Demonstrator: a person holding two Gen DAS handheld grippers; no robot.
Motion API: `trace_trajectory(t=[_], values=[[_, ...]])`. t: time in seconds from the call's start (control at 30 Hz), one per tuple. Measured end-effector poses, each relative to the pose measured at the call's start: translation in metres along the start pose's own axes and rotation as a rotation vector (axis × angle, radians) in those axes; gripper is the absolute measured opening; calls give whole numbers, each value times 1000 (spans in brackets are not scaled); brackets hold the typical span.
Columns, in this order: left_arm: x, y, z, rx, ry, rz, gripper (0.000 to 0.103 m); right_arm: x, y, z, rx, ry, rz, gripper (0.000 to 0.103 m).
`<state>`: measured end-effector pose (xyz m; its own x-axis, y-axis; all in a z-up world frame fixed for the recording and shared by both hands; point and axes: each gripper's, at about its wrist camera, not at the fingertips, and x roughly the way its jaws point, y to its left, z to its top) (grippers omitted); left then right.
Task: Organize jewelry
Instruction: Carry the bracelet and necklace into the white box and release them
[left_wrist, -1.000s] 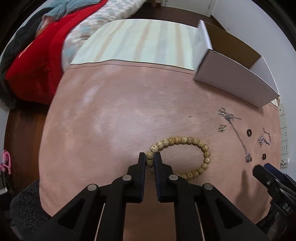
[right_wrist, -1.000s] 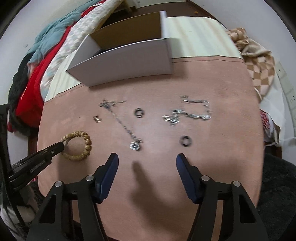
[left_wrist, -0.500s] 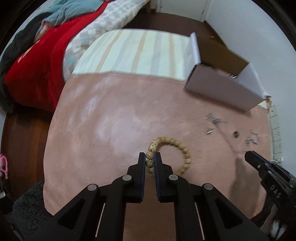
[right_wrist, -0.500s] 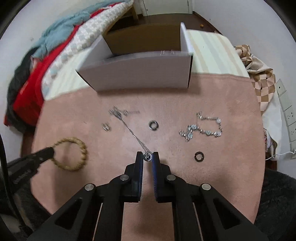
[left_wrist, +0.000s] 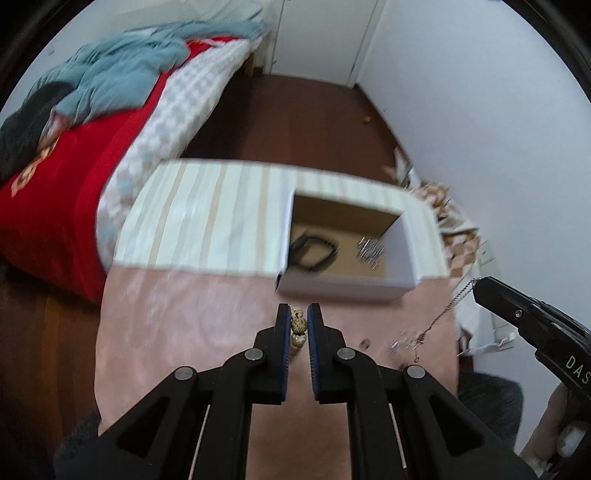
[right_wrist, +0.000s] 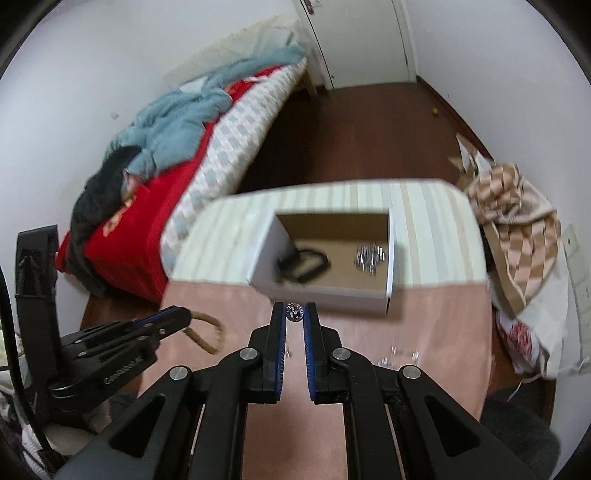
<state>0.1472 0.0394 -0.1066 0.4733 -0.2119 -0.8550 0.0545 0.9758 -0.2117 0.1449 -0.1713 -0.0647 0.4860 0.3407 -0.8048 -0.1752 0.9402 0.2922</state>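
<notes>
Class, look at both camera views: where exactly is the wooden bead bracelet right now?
The bead bracelet is pinched in the left tongs, lifted off the pink cloth, just in front of the open white box.

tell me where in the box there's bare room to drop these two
In the cardboard box, the floor between the black loop and the silver pile is bare, as is the strip along the far wall. The near-left corner and right side are taken.

White walls (left_wrist: 461, 110), dark wood floor (left_wrist: 303, 110), bed (right_wrist: 229, 140), white door (right_wrist: 362, 37)
</notes>
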Motion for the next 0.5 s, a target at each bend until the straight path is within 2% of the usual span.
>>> trace_trajectory(t=[0.17, 0.3, 0.43, 0.5], values=[[-17, -20, 44, 39, -64, -41, 6, -32, 0, 48, -17, -67, 17, 10], [-15, -32, 77, 69, -94, -45, 6, -39, -2, 84, -31, -100, 8, 10], [15, -32, 103, 54, -50, -61, 6, -13, -11, 106, -19, -62, -3, 10], [44, -28, 113, 39, 6, -69, 6, 13, -18, 110, -8, -10, -8, 10]])
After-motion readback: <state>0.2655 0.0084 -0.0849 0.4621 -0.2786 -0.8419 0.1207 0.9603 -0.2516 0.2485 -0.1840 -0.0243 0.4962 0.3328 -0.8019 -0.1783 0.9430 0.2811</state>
